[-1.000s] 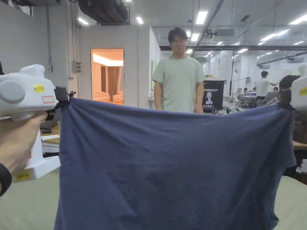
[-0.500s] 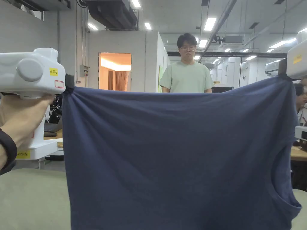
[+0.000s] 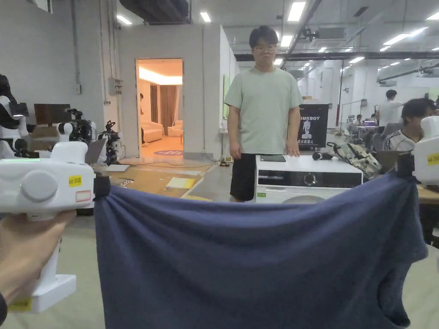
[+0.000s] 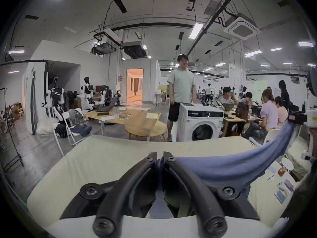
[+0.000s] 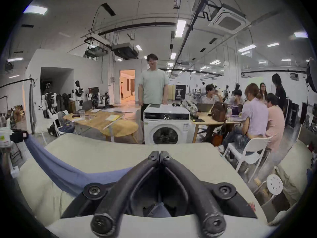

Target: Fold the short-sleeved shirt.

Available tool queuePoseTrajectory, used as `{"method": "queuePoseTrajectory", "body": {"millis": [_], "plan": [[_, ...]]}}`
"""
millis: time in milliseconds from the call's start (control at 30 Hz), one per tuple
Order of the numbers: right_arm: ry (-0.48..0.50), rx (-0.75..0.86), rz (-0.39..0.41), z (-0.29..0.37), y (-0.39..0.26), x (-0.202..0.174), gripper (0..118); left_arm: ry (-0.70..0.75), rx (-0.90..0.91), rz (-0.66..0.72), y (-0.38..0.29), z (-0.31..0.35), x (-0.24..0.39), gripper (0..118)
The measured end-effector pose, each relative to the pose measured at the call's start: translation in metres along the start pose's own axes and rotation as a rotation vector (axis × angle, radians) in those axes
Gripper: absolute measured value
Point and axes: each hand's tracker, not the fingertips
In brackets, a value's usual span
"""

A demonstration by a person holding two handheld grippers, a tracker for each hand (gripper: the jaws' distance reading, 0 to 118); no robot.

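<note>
Hanging dark blue shirt (image 3: 248, 257), stretched wide, wrinkled at pinched corners

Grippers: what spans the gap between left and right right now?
The blue shirt, stretched from the left gripper to the right gripper, sagging slightly mid-span in the head view.

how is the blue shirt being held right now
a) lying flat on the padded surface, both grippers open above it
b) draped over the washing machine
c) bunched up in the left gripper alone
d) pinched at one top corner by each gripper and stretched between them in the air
d: the left gripper and the right gripper each have both jaws closed on a corner of the blue shirt, which hangs spread between them.
</note>
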Motion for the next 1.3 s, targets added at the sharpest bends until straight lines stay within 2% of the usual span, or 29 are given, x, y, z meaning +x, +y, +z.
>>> {"method": "queuePoseTrajectory", "body": {"millis": [133,200,300,467,567,600,700,900,1033,1067,1100,1133,1167,1300], "plan": [[0.035,-0.027,-0.005,0.045,-0.057,0.012,0,-0.066,0.009,0.002,-0.054,0.049,-0.005,1],[0.068,-0.091,0.013,0.067,-0.087,0.016,0,-0.088,-0.050,-0.030,-0.083,0.071,-0.003,1],[0.087,-0.149,0.006,0.100,-0.135,0.021,0,-0.106,-0.099,0.010,-0.131,0.110,-0.008,1],[0.103,-0.254,-0.041,0.157,-0.221,0.025,0,-0.137,-0.163,0.046,-0.203,0.174,-0.012,1],[0.104,-0.295,-0.103,0.187,-0.266,0.029,0,-0.147,-0.234,0.092,-0.247,0.201,-0.015,1],[0.099,-0.297,-0.132,0.195,-0.281,0.030,0,-0.144,-0.244,0.096,-0.260,0.207,-0.017,1],[0.083,-0.370,-0.119,0.216,-0.323,0.030,0,-0.140,-0.319,0.115,-0.300,0.221,-0.022,1],[0.048,-0.459,-0.173,0.228,-0.388,0.039,0,-0.115,-0.461,0.228,-0.367,0.230,-0.034,1],[0.035,-0.470,-0.204,0.228,-0.411,0.043,2,-0.109,-0.442,0.272,-0.379,0.220,-0.046,1],[0.029,-0.463,-0.207,0.229,-0.414,0.044,14,-0.110,-0.449,0.262,-0.378,0.220,-0.040,8],[0.030,-0.456,-0.213,0.228,-0.415,0.045,44,-0.103,-0.483,0.231,-0.377,0.219,-0.033,34],[0.016,-0.459,-0.209,0.226,-0.415,0.046,65,-0.085,-0.485,0.186,-0.376,0.218,-0.032,65],[0.004,-0.462,-0.208,0.225,-0.418,0.049,71,-0.069,-0.483,0.152,-0.374,0.216,-0.032,78],[-0.021,-0.370,-0.188,0.228,-0.394,0.050,70,-0.017,-0.385,0.107,-0.348,0.211,-0.035,77]]}}
